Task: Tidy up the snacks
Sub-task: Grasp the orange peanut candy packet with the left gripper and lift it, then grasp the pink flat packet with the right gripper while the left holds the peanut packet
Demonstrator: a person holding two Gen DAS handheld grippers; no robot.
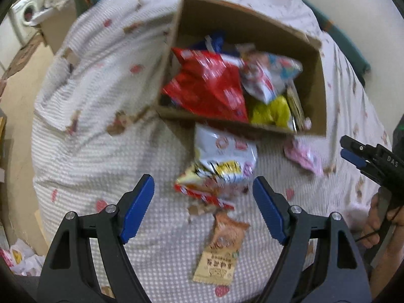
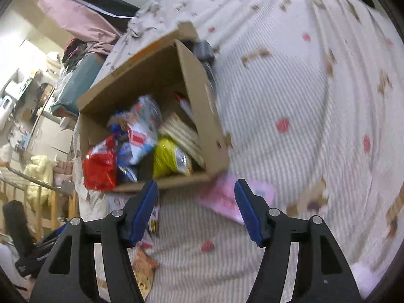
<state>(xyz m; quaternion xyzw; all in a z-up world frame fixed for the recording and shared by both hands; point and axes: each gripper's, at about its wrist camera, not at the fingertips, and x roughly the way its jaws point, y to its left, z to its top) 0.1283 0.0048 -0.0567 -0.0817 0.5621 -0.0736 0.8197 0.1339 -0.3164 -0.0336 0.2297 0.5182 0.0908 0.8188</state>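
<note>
An open cardboard box (image 1: 252, 12) lies on the bed and holds a red bag (image 1: 209, 83), a white bag (image 1: 267, 75) and a yellow bag (image 1: 270, 112). In front of it lie a white-and-yellow snack bag (image 1: 222, 161), a pink packet (image 1: 303, 156) and an orange-beige packet (image 1: 222, 250). My left gripper (image 1: 203, 186) hangs open just above the white-and-yellow bag, pads apart from it. At the right edge of that view my right gripper (image 1: 344, 147) shows, held by a hand. My right gripper (image 2: 197, 189) stands open and empty over the box's (image 2: 202, 80) near corner and the pink packet (image 2: 222, 199).
A rumpled bedspread (image 1: 101, 126) with small red and brown prints covers the bed. A washing machine (image 1: 25, 17) stands at far left, and plastic bags (image 1: 20, 260) lie on the floor. A wooden rail (image 2: 38, 202) and cluttered shelves lie beyond the bed's left side.
</note>
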